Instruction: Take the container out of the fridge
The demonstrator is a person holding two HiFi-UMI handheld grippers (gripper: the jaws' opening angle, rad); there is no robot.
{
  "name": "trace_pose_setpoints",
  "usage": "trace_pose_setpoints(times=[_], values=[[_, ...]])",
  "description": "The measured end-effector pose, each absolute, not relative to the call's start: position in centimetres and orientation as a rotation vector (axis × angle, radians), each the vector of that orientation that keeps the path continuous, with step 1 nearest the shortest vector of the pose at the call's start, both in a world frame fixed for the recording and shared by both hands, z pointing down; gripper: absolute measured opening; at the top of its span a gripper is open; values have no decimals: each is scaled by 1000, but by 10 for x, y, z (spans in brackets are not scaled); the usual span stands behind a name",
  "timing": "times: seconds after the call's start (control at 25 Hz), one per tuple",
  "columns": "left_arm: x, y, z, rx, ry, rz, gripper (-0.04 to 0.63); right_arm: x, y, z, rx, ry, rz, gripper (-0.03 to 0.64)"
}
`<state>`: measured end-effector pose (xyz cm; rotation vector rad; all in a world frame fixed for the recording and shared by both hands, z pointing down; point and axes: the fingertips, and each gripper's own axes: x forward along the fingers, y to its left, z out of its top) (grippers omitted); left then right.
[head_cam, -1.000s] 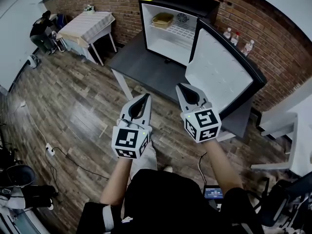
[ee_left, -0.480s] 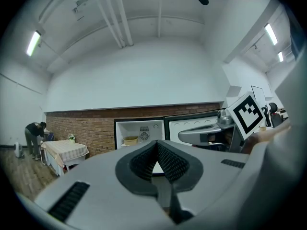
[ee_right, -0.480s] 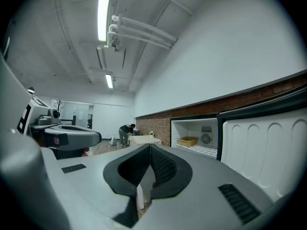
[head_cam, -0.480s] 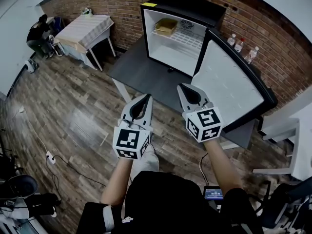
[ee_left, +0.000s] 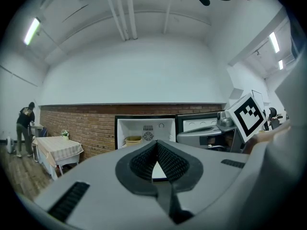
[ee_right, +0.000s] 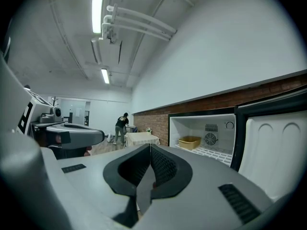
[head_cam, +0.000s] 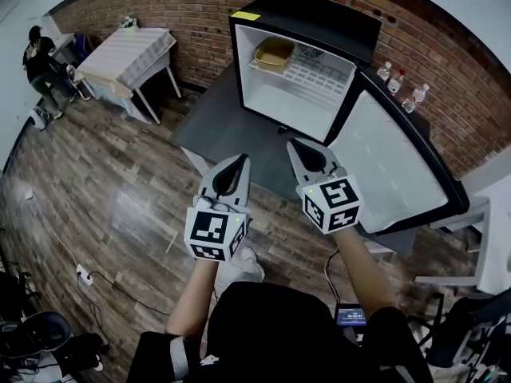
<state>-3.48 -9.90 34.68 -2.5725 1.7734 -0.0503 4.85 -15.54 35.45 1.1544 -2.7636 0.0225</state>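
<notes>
A small black fridge (head_cam: pixel 335 22) stands open on a dark table (head_cam: pixel 231 122), its door (head_cam: pixel 399 174) swung out to the right. A yellow container (head_cam: pixel 274 52) sits on the upper wire shelf at the back left; it also shows as the container (ee_left: pixel 133 140) and the container (ee_right: pixel 189 141) in the gripper views. My left gripper (head_cam: pixel 242 159) and right gripper (head_cam: pixel 291 143) are held side by side short of the table, both shut and holding nothing. Their tips, left gripper (ee_left: pixel 156 143) and right gripper (ee_right: pixel 149 146), point toward the fridge.
A small table with a striped cloth (head_cam: pixel 128 54) stands at the back left, with a person (head_cam: pixel 40 54) beside it. Water bottles (head_cam: pixel 399 82) stand behind the fridge door by the brick wall. A cable and gear lie on the wooden floor (head_cam: pixel 80 274) at lower left.
The view has come closer to the fridge, and the open door now swings further right in the picture. Both grippers keep their pose and stay shut.
</notes>
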Motion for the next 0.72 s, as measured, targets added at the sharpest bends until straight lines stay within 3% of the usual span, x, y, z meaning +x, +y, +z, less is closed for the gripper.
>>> trace_pose_setpoints(times=[0.72], values=[[-113, -191, 344, -2674, 1675, 6, 14, -22, -250, 362, 1230, -2666, 31, 41]])
